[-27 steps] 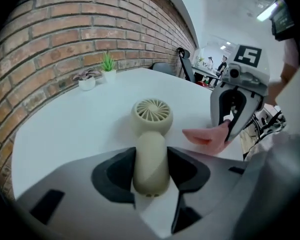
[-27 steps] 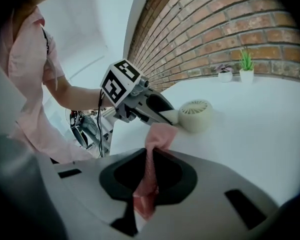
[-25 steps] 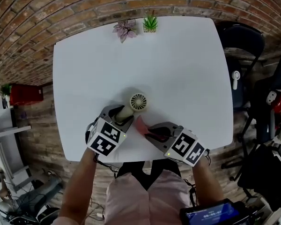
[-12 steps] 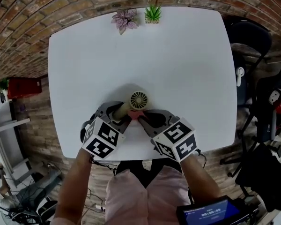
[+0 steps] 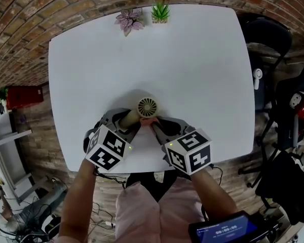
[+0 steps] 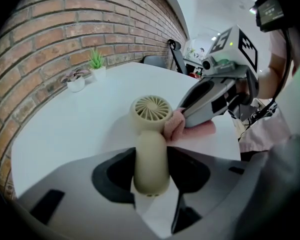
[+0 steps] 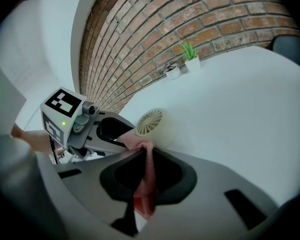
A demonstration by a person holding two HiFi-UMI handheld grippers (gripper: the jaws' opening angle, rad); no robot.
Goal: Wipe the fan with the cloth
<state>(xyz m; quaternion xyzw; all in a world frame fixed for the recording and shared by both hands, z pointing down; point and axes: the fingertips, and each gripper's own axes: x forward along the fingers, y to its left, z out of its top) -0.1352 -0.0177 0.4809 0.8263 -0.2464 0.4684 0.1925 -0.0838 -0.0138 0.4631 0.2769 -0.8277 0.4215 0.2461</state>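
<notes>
Left gripper (image 5: 126,120) jaws pinching fan (image 5: 147,107), right gripper (image 5: 154,126) jaws pinching cloth (image 7: 146,176) against it, pink plant (image 5: 127,20), green plant (image 5: 160,11) far behind

A white table (image 5: 202,75) with rounded corners stands against a brick wall. At the middle of its far edge two small pots stand side by side, a purple-leaved plant (image 5: 126,20) on the left and a green spiky plant (image 5: 160,11) on the right. A cream fan (image 5: 147,107) is low over the near middle; whether it touches the top cannot be told.
</notes>
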